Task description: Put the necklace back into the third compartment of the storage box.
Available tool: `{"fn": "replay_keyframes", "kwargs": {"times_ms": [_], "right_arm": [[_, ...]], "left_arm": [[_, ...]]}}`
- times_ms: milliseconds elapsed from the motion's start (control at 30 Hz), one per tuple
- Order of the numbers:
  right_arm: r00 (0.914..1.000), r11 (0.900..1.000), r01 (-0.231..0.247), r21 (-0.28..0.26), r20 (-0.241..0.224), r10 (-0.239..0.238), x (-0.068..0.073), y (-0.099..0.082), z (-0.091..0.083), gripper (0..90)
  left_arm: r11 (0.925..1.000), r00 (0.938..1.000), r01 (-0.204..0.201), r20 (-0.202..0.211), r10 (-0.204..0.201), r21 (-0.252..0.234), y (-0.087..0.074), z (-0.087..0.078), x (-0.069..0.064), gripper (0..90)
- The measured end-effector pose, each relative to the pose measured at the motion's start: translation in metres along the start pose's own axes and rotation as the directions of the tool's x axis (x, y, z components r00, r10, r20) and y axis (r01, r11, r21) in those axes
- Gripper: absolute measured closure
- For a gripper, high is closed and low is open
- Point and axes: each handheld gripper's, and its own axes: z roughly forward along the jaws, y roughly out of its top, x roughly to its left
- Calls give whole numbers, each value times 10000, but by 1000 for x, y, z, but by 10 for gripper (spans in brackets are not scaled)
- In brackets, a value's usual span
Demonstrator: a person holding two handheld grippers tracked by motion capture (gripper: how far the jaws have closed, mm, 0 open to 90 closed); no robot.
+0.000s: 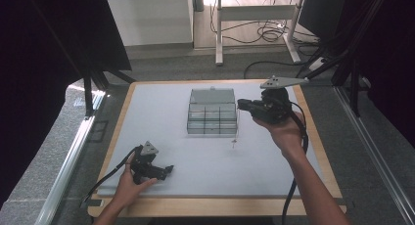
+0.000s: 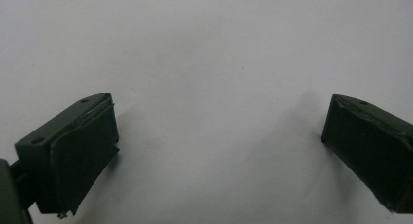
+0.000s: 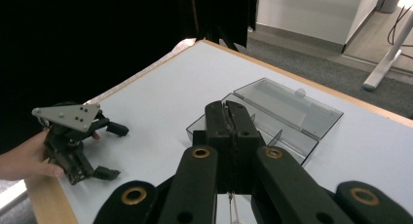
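Note:
A clear plastic compartment box (image 1: 211, 129) stands in the middle of the white table top, its lid (image 1: 212, 95) folded back. My right gripper (image 1: 240, 104) hovers just right of the box, pointing left, with its jaws pressed together. A thin cord (image 1: 236, 129) hangs from them, and its small end (image 1: 234, 145) dangles near the table. In the right gripper view the shut jaws (image 3: 229, 107) point over the box (image 3: 292, 131), and the cord (image 3: 234, 207) shows beneath them. My left gripper (image 1: 169, 171) rests at the front left. Its jaws (image 2: 219, 151) stand wide apart over bare table.
The white top (image 1: 195, 156) has a wooden border (image 1: 215, 205). Black curtains and frame posts (image 1: 88, 95) stand at the left and right sides. Beyond the far edge is grey floor with a desk leg (image 1: 219, 39) and cables.

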Motion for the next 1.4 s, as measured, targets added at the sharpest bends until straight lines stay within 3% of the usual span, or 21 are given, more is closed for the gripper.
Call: {"fn": "replay_keyframes", "kwargs": {"times_ms": [900, 1233, 1400], "right_arm": [[9975, 9964, -676, -510, 190, 686, -19, 34, 12, 884], [9970, 9967, -626, -510, 416, 647, -24, 50, 17, 884], [9952, 9949, -817, -593, 482, 846, -30, 54, 20, 884]], "left_arm": [[10000, 10000, 0, 1, 0, -3, 0, 0, 0, 0], [10000, 10000, -3, -4, 3, -6, 0, 0, 0, 0], [10000, 10000, -1, -4, 1, -8, 0, 0, 0, 0]]}}
